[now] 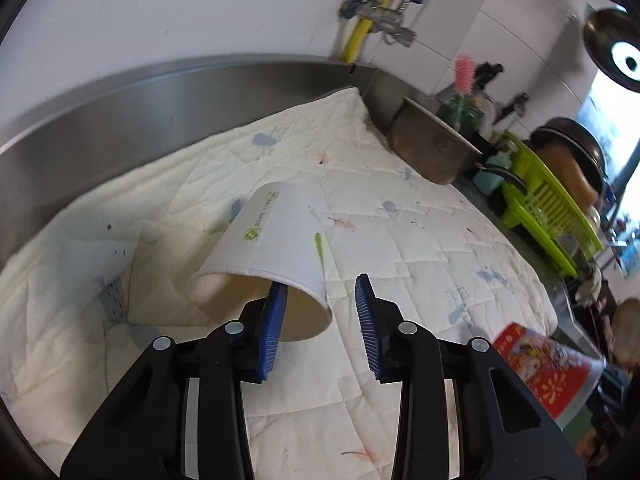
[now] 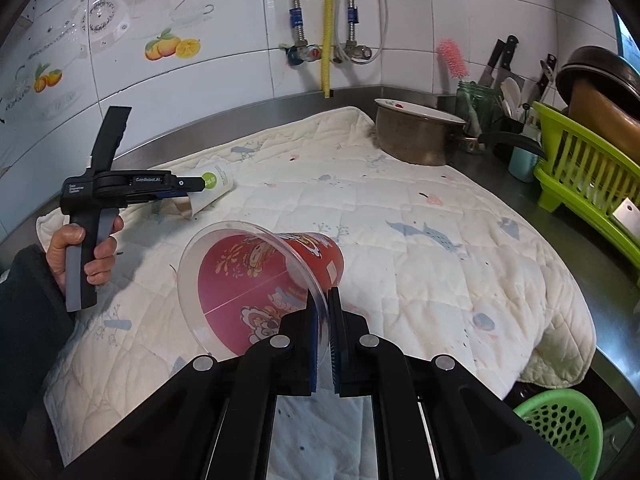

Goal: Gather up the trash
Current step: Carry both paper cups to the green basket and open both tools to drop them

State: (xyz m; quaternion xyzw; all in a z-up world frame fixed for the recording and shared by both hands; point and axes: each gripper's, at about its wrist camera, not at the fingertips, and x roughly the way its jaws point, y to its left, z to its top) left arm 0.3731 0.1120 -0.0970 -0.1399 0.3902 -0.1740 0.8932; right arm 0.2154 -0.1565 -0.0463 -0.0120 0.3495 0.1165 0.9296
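A white paper cup lies on its side on the quilted cloth, mouth toward me. My left gripper straddles the cup's rim. One finger is inside the mouth, and the other finger stands clear of the wall on the outside, so the jaws are open. In the right wrist view a hand holds that left gripper at the paper cup. My right gripper is shut on the clear rim of a red printed plastic cup, held tilted above the cloth. That red cup also shows at the lower right of the left wrist view.
A metal pot stands at the cloth's far right corner. Right of it are a jar with a pink brush, knives and a green dish rack. A green basket sits low at the right, below the counter edge. A steel backsplash and a tiled wall lie behind.
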